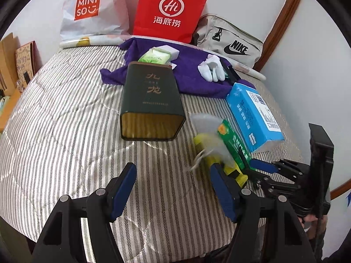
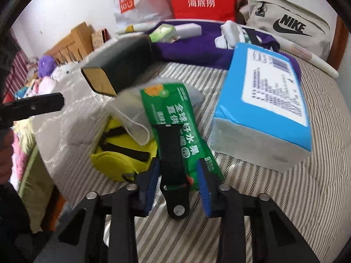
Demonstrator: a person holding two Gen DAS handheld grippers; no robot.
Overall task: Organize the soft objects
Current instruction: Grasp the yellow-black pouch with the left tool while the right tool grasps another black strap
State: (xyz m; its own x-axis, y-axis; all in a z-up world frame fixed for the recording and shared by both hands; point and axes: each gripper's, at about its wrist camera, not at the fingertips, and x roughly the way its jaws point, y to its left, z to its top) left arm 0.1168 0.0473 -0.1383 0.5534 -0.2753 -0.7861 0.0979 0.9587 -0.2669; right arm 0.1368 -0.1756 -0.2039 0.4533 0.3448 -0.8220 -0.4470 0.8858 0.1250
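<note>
**Right tool at the near end of the green packet, near edge of the bed**

The green packet (image 2: 175,131) lay on the striped bed (image 1: 65,120) close to its near edge, its long axis running away from the right tool (image 2: 178,186) toward the blue tissue pack (image 2: 263,114) and the dark tin (image 1: 151,103) beyond. It rested partly across a yellow pouch (image 2: 122,160) and a translucent drawstring bag (image 2: 131,107), so its near end was the only part that stuck out clear. That end sat between the right tool's blue pads, along with a black strap (image 2: 173,153) lying over the packet. The jaws stood fairly narrow, but the right wrist view was blurred and I could not tell whether the pads actually pressed on the packet or strap.

The left tool (image 1: 173,188) hung beside it, jaws wide and holding nothing, aimed at the bare quilt in front of the tin's open mouth. Its right finger stood just beside the pouch. The packet lay off to its right.

My reading was that the right tool was the nearer one and lined up end-on. A grasp would depend on closing across the packet's narrow width without dragging the strap and pouch along.
</note>
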